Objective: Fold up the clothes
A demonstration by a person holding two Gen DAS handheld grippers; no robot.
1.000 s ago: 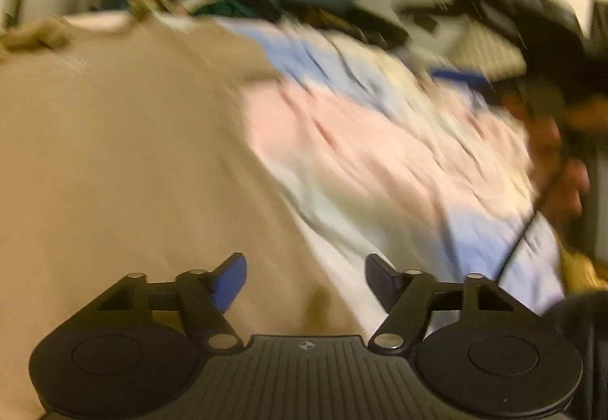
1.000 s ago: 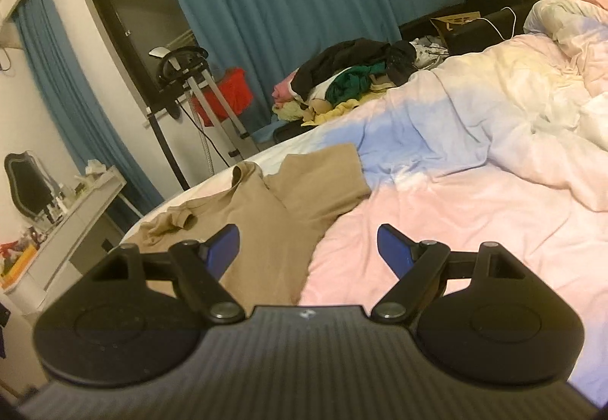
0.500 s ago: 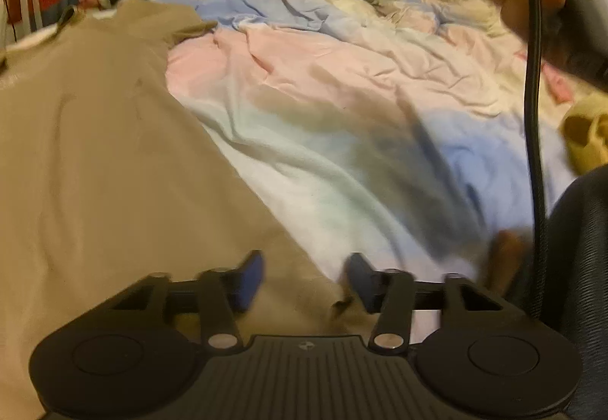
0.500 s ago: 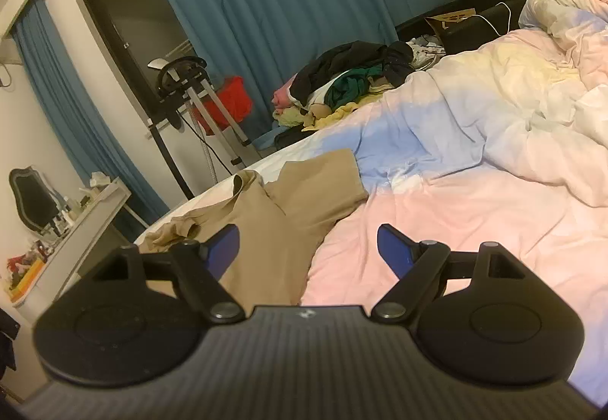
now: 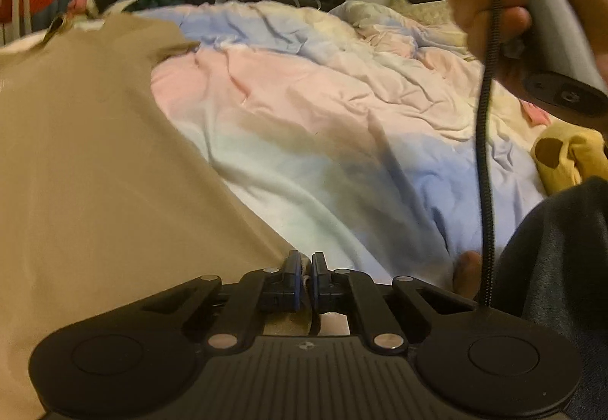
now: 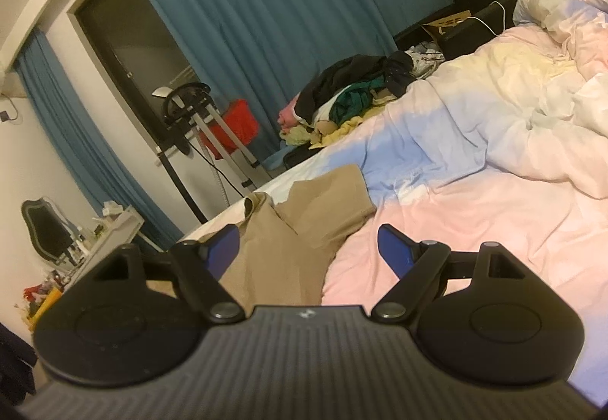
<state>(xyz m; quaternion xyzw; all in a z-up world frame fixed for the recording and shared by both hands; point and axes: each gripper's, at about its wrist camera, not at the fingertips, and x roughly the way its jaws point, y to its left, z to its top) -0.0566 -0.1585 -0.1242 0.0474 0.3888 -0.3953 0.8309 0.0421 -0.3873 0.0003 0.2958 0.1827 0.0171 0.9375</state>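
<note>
A tan garment [image 5: 95, 161] lies spread over the left part of a bed. My left gripper [image 5: 306, 264] is shut on its near right corner, with a bit of cloth showing between the blue pads. In the right wrist view the same tan garment [image 6: 304, 230] lies ahead, one sleeve reaching toward the far bed edge. My right gripper [image 6: 308, 249] is open and empty, held above the garment. It also shows in the left wrist view [image 5: 547, 21], gripped by a hand at the upper right.
A pastel pink, blue and white duvet [image 5: 342, 138] covers the bed. A pile of dark and coloured clothes [image 6: 353, 97] sits at the far bed edge. A yellow item [image 5: 566, 154] lies at right. Blue curtains [image 6: 285, 21] and a metal stand [image 6: 205, 123] are behind.
My left gripper has dropped to the garment's near corner and closed on it. My right gripper has stayed open and nearly still.
</note>
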